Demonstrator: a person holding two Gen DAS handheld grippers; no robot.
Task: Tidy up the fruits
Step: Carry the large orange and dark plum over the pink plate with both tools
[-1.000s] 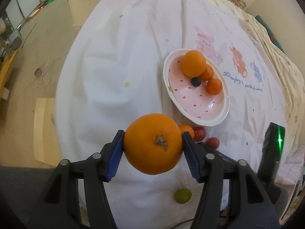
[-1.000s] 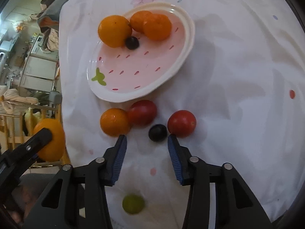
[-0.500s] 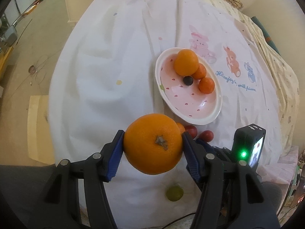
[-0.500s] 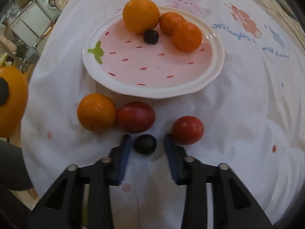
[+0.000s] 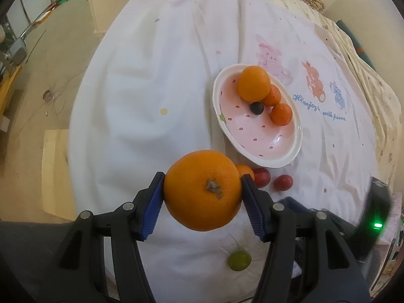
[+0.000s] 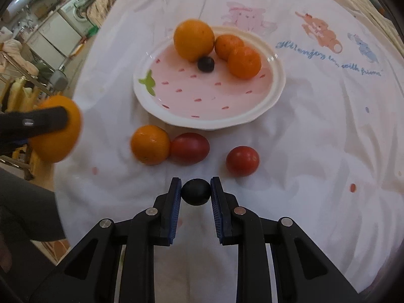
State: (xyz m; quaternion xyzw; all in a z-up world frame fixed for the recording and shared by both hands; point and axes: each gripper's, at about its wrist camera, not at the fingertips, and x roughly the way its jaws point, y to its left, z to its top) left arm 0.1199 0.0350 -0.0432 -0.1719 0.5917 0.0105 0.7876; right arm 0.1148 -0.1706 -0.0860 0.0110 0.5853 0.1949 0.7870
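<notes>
Jaws clamp large orange [image 5: 203,189], stem toward camera; dark grape [image 6: 196,192] pinched.

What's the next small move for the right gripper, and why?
Probably lift and carry toward the pink plate. The right gripper has its pads on both sides of the dark grape, so the grasp looks made, and a matching grape already sits in the plate. The left gripper holds a large orange.

Four fruits [image 6: 194,39] on plate [image 6: 277,85], tomatoes [image 6: 242,160] before it
</notes>
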